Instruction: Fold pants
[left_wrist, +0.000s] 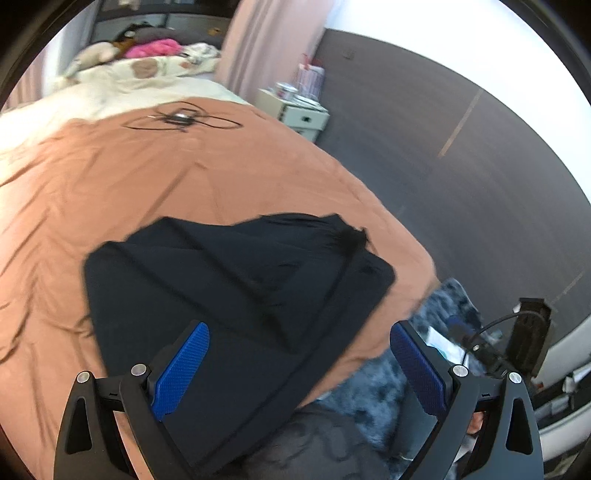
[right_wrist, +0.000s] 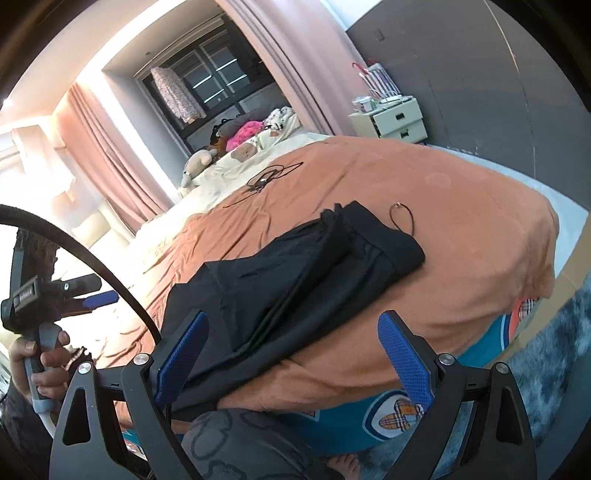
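Both wrist cameras look steeply down from near the bed's (left_wrist: 110, 192) foot edge toward its pillows at 12 o'clock (sharing the black pants (left_wrist: 236, 288)).

Home bedroom: bed (right_wrist: 461, 221), curtains (right_wrist: 110, 155), nightstand (right_wrist: 395, 120).

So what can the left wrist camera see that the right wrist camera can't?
Only the left wrist view shows the black stand with a cable beside the bed. Only the right wrist view shows the person's hand holding the left hand-held gripper, the window, a hanging patterned garment and a bare foot. Both show the folded black pants on the orange bedsheet, the coiled cable, the pink plush toy and the white nightstand.
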